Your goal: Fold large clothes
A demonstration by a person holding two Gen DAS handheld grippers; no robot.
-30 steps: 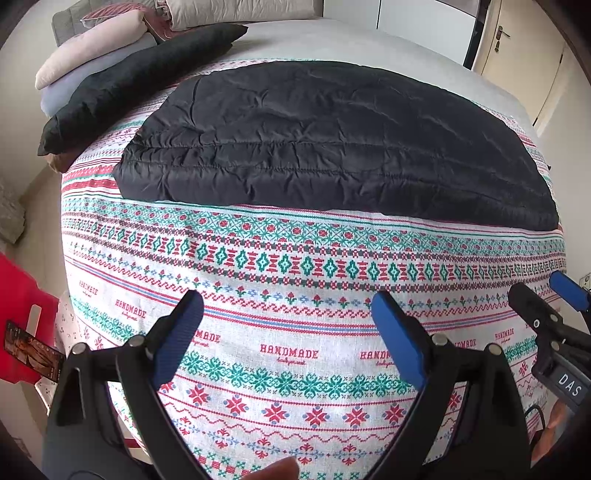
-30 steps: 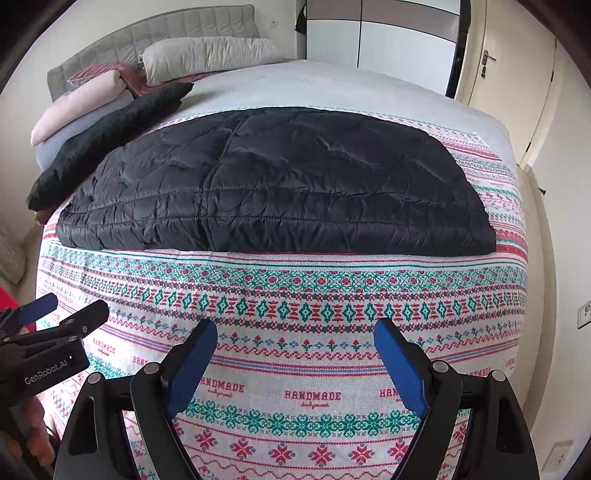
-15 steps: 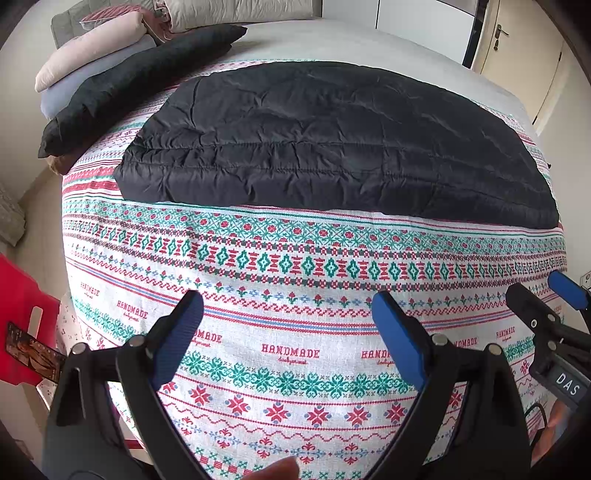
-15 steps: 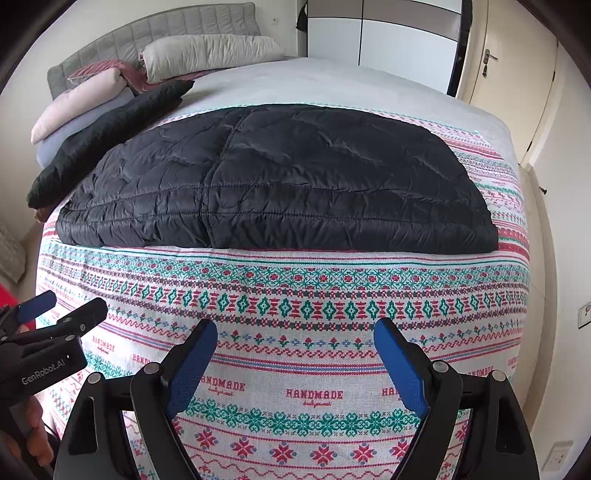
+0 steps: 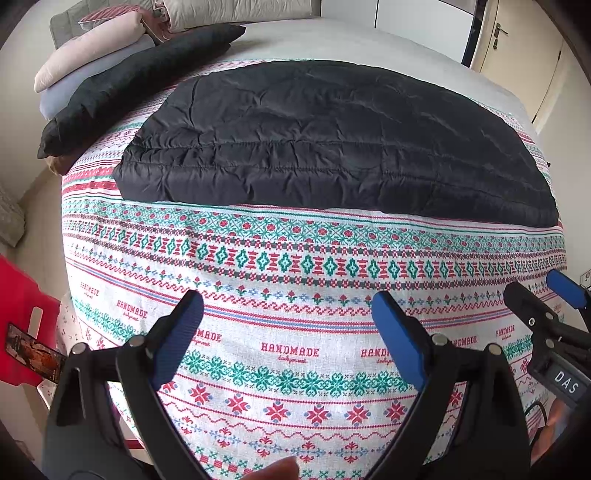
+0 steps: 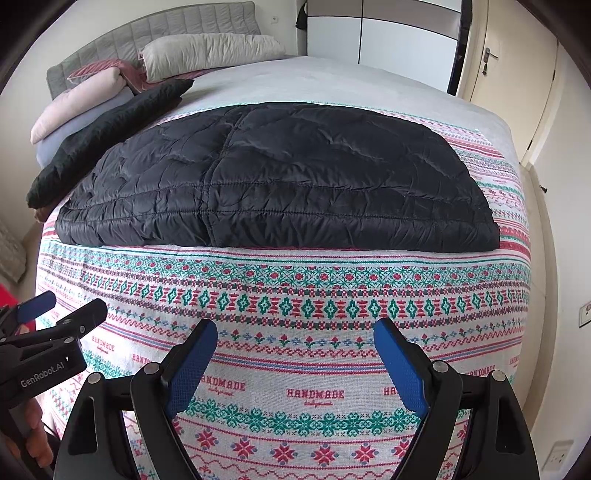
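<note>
Both claws apart, empty: left claw, right claw over blanket; black jacket folded flat on bed

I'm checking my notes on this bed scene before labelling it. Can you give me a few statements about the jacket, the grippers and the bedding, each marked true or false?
1. The black quilted jacket lies on the patterned blanket. True.
2. The left hand-held gripper is clamped on the jacket's hem. False: its jaws stand open over the blanket, short of the jacket.
3. The right hand-held gripper is open and holds nothing. True.
4. The pillows are stacked on top of the jacket. False: they sit by the headboard, beyond it.
5. The blanket is plain grey. False: it has red and green patterned bands.
</note>
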